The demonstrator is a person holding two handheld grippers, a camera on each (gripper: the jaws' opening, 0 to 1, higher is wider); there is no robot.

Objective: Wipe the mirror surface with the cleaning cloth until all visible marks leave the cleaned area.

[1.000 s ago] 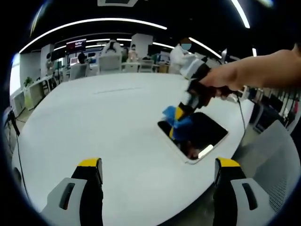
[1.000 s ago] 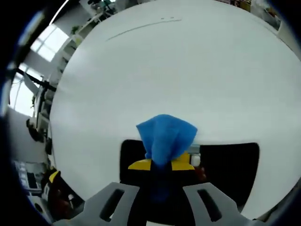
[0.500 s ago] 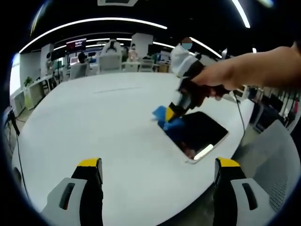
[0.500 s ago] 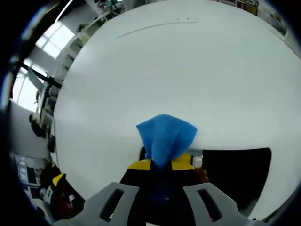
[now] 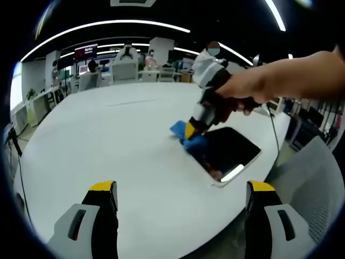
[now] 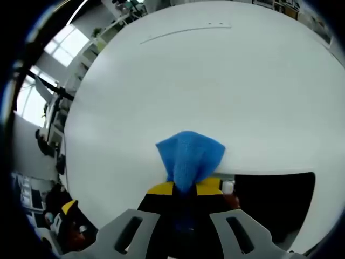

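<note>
Right gripper (image 5: 190, 131) has moved toward 10 o'clock since 1.0 s ago; its jaws clamp the blue cloth (image 6: 190, 156) at the mirror (image 5: 226, 154) edge (far corner). Left gripper (image 5: 180, 216) jaws apart over the white table (image 5: 108, 140). The left gripper view adds the person's hand (image 5: 242, 89).

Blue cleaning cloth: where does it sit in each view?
Left gripper view: the blue cleaning cloth sits right of centre, at the mirror's far-left corner, clamped in the right hand-held gripper.
Right gripper view: cloth at lower centre, above the yellow jaw tips.
Shared landmark: the white table.
</note>
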